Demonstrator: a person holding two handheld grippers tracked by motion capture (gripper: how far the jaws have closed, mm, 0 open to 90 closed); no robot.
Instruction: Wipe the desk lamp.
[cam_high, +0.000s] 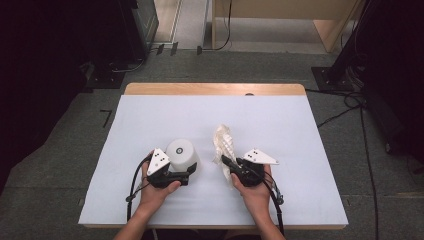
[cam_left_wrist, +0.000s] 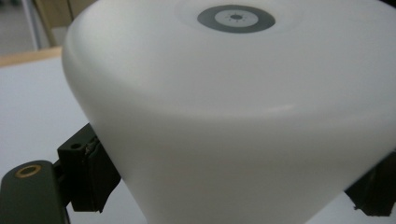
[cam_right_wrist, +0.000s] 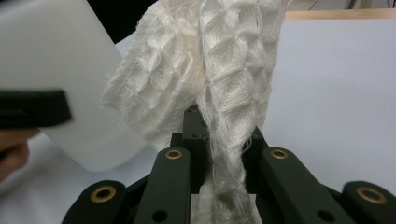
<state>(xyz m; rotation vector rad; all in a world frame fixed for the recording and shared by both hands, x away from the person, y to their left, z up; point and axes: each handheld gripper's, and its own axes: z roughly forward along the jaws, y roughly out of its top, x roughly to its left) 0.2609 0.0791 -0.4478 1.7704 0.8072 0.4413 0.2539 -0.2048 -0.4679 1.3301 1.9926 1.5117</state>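
Observation:
A white plastic cup (cam_high: 182, 154) stands upside down on the white table cover, its base with a grey ring mark (cam_left_wrist: 236, 18) facing up. My left gripper (cam_high: 187, 172) is shut on the cup, one jaw on each side of its wall (cam_left_wrist: 224, 140). A white waffle-weave cloth (cam_high: 224, 142) is bunched and held upright just right of the cup. My right gripper (cam_high: 226, 162) is shut on the cloth, whose lower twisted part (cam_right_wrist: 226, 163) runs down between the jaws. The cup's side (cam_right_wrist: 51, 60) appears at the left of the right gripper view.
The white cover (cam_high: 215, 120) spreads over a wooden table whose far edge (cam_high: 215, 89) shows. Cables (cam_high: 345, 107) trail on the grey floor to the right, and dark equipment stands on both sides. A hand (cam_right_wrist: 11, 149) holds the left gripper.

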